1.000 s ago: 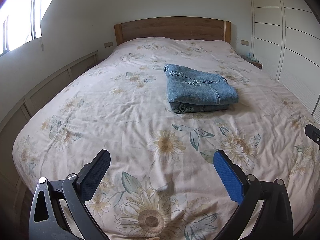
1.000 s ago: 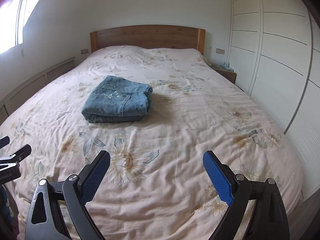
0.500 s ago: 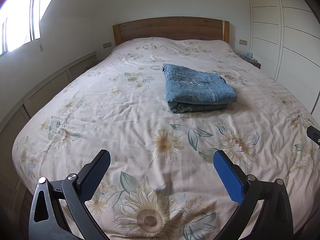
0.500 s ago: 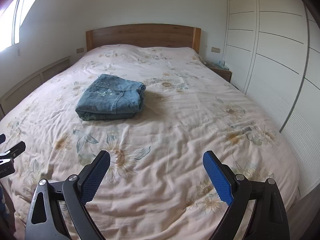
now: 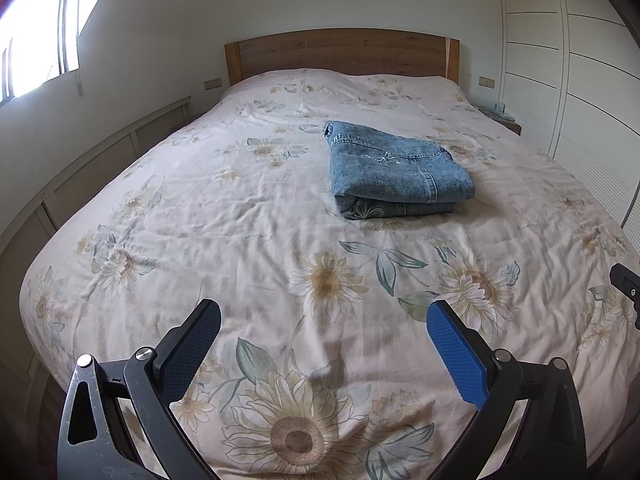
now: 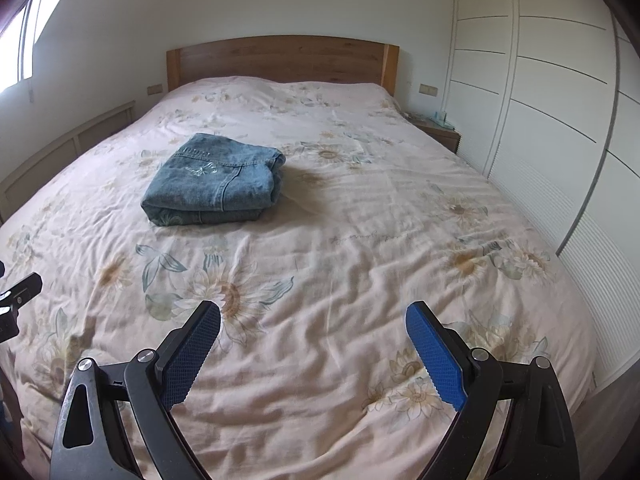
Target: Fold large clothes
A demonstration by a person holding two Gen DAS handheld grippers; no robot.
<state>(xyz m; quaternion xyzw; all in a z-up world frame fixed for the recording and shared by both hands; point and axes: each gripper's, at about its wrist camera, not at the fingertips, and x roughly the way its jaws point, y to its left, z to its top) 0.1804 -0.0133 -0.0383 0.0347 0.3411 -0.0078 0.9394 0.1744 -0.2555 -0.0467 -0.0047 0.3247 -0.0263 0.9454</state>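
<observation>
Jeans: folded denim jeans lie in a neat stack on the flowered bedspread, mid-bed and toward the headboard, well apart from both of our grippers.
Left view only: we see a bright window on the left wall and a sliver of the right gripper at the frame's right edge.
Right view only: we see more of the white slatted wardrobe, a wooden nightstand with small items we cannot make out, and part of the left gripper at the left edge.
Left gripper: in its own view, our left gripper hangs over the foot of the bed, jaws spread wide, holding nothing and touching nothing.
Right gripper: our right gripper is likewise spread wide over the bedspread, empty, with the jeans far ahead to its left.
</observation>
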